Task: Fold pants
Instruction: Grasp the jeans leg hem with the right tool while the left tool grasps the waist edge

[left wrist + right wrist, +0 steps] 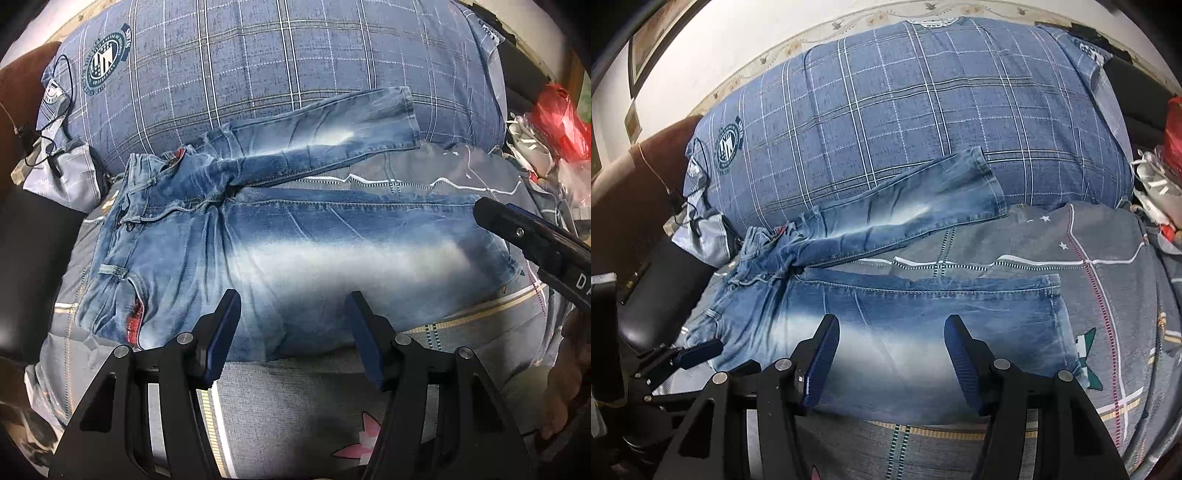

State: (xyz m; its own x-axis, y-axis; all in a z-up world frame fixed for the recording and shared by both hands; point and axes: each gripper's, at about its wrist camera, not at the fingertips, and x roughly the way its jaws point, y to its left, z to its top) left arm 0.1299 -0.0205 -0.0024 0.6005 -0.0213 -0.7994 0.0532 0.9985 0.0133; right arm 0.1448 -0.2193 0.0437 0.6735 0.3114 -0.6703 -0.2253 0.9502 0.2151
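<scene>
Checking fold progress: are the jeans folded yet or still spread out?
Spread out: the jeans lie flat, both legs apart, far leg angled onto the plaid pillow.

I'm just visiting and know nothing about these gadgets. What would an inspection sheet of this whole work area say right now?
Surface: bed with a grey patterned bedsheet; a big blue plaid pillow lies at the back.
Job's things: blue jeans spread flat and unfolded, waistband to the left, far leg angled up onto the pillow.
Clutter: red plastic bag and white items at the right edge.
Grippers: left gripper open above the near leg; right gripper open, also above the near leg; neither holds anything.
Cables: black cable at the pillow's left end.
Surroundings: pale wall with a patterned border, framed picture at upper left.
</scene>
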